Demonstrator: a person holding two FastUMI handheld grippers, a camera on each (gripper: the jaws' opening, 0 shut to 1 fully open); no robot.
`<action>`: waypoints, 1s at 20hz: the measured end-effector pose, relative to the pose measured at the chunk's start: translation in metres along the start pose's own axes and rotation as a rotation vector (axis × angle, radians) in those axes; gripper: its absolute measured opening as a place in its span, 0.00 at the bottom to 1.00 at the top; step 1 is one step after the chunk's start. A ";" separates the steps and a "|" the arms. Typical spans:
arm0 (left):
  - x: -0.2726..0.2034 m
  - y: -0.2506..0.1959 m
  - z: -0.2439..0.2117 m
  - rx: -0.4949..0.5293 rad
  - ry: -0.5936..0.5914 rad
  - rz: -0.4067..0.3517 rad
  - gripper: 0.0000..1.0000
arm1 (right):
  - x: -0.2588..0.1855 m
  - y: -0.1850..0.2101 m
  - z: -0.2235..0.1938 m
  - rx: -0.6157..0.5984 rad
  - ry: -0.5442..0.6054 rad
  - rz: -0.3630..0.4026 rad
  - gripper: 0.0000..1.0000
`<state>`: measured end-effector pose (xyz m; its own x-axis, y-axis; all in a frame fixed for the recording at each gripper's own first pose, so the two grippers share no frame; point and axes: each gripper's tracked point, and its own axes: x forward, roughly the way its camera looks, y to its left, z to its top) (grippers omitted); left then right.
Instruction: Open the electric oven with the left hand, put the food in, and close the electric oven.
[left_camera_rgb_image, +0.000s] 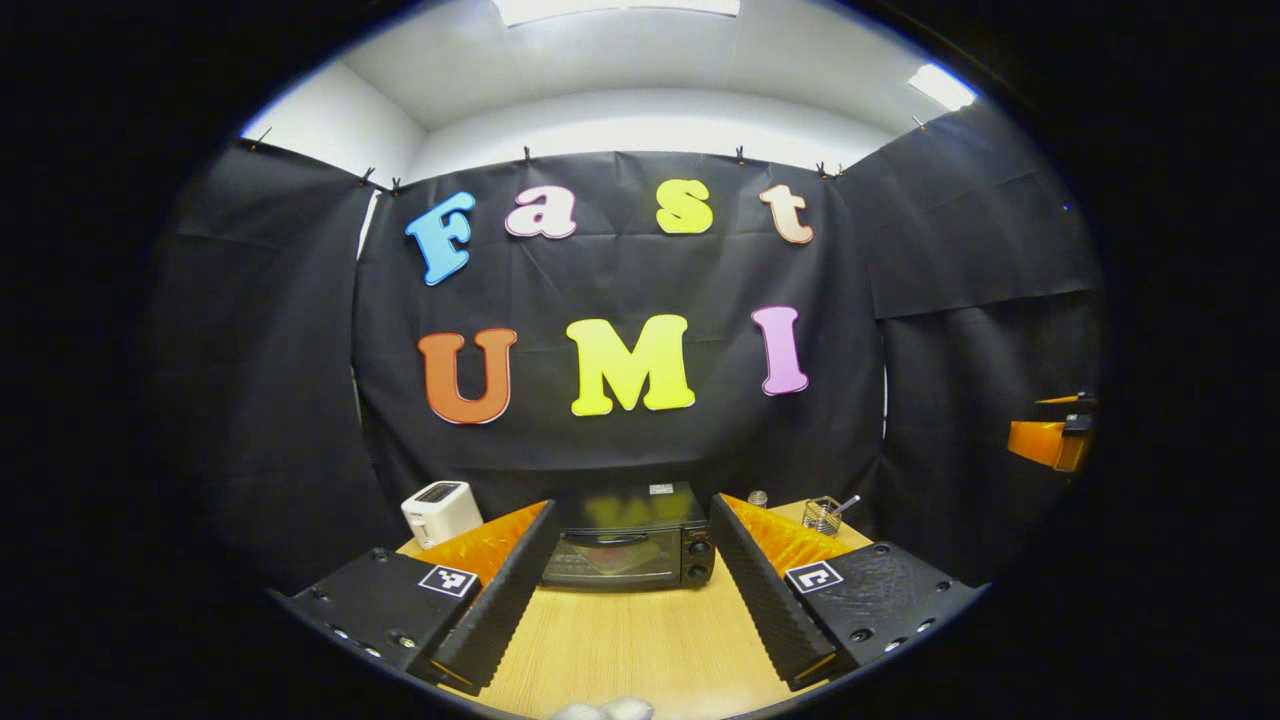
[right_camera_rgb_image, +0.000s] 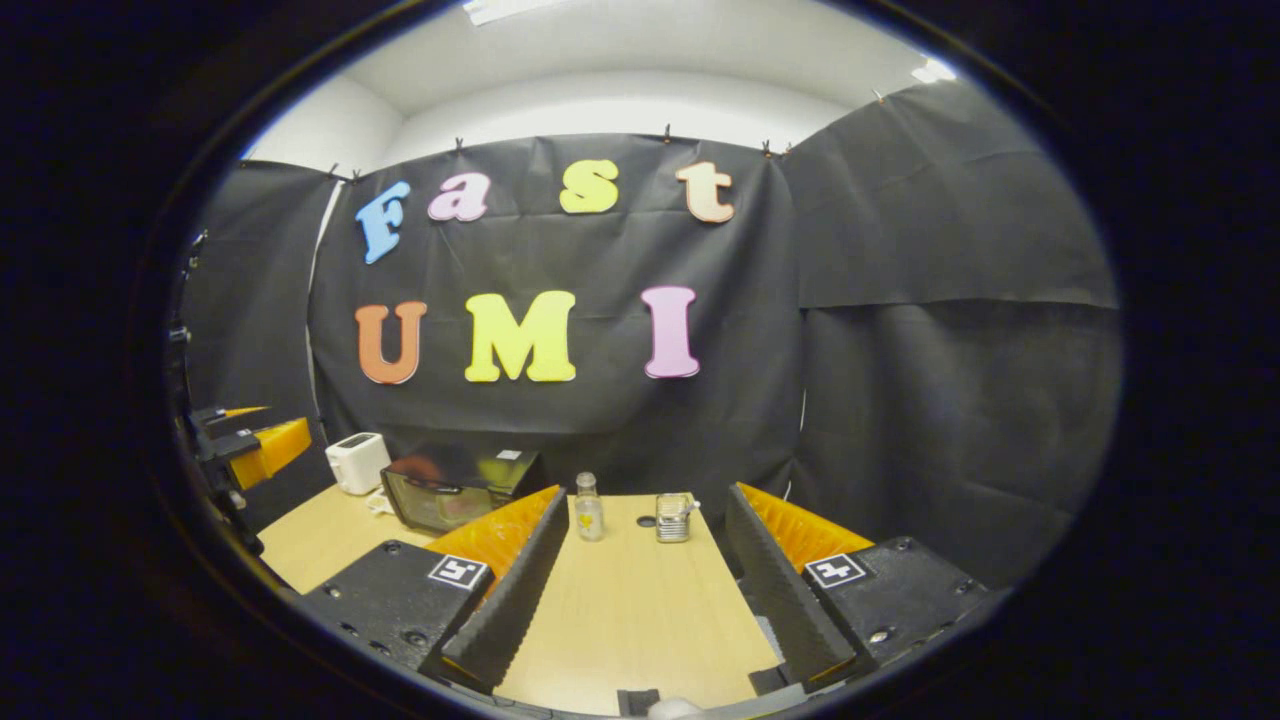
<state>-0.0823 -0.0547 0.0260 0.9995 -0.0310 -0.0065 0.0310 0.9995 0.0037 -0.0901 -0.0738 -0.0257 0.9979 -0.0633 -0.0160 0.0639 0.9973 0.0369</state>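
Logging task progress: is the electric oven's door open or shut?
Shut: in the left gripper view the electric oven shows its glass door upright against the front, handle at the top.

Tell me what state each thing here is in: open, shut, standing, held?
Electric oven: door shut, on the table.
Toaster: upright, left of the oven.
Small bottle: upright, capped.
Wire basket: upright.
Left gripper: open, holding nothing.
Right gripper: open, holding nothing.

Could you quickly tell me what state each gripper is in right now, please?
Left gripper: jaws open, holding nothing.
Right gripper: jaws open, holding nothing.
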 end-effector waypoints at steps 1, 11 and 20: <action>-0.008 0.000 0.006 -0.002 -0.018 0.021 0.96 | 0.000 -0.002 -0.002 -0.001 0.001 0.018 1.00; -0.054 0.022 0.007 -0.018 0.025 0.104 0.96 | 0.000 0.024 0.010 0.012 -0.020 0.104 1.00; -0.048 0.029 0.017 -0.019 0.000 0.061 0.96 | -0.002 0.038 0.018 0.021 -0.030 0.082 0.96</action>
<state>-0.1297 -0.0244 0.0432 0.9995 0.0302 -0.0065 -0.0303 0.9994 -0.0147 -0.0898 -0.0368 -0.0068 0.9997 0.0170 0.0179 -0.0180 0.9982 0.0574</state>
